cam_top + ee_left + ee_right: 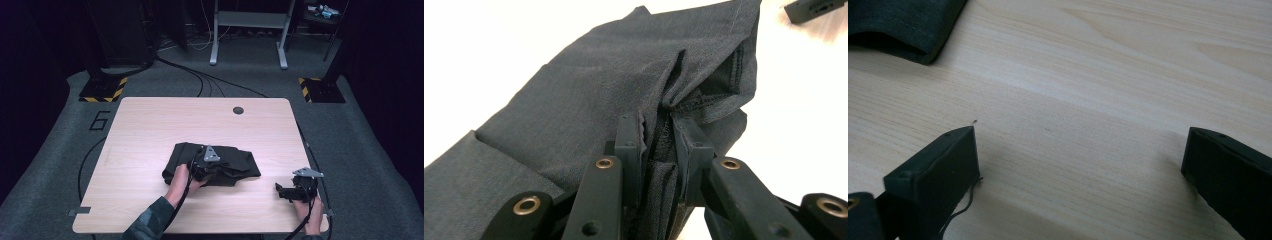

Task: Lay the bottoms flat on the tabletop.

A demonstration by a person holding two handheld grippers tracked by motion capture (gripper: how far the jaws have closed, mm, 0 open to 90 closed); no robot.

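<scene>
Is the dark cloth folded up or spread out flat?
Folded. The dark cloth lies bunched in layers on the table, and the left gripper pinches several stacked layers.

Matt dark cloth on pale wood-grain, held in matt black plastic.

The garment (589, 95) is a charcoal woven cloth, matt, finely textured, with stitched hems and a rougher overlocked seam at its folded edge. The surface (1108, 65) looks like light wood or wood-look laminate, smooth, with a soft sheen and fine grain lines. The left tongs (659, 145), pinched on a fold of the cloth, are matt black plastic with brass-coloured metal rivets. The right tongs (1078, 165), at 4 o'clock of the garment, are the same matt black plastic, slightly grainy; a dull grey metal-looking plate (307, 172) tops them. The floor (60, 150) is rough grey carpet.
</scene>
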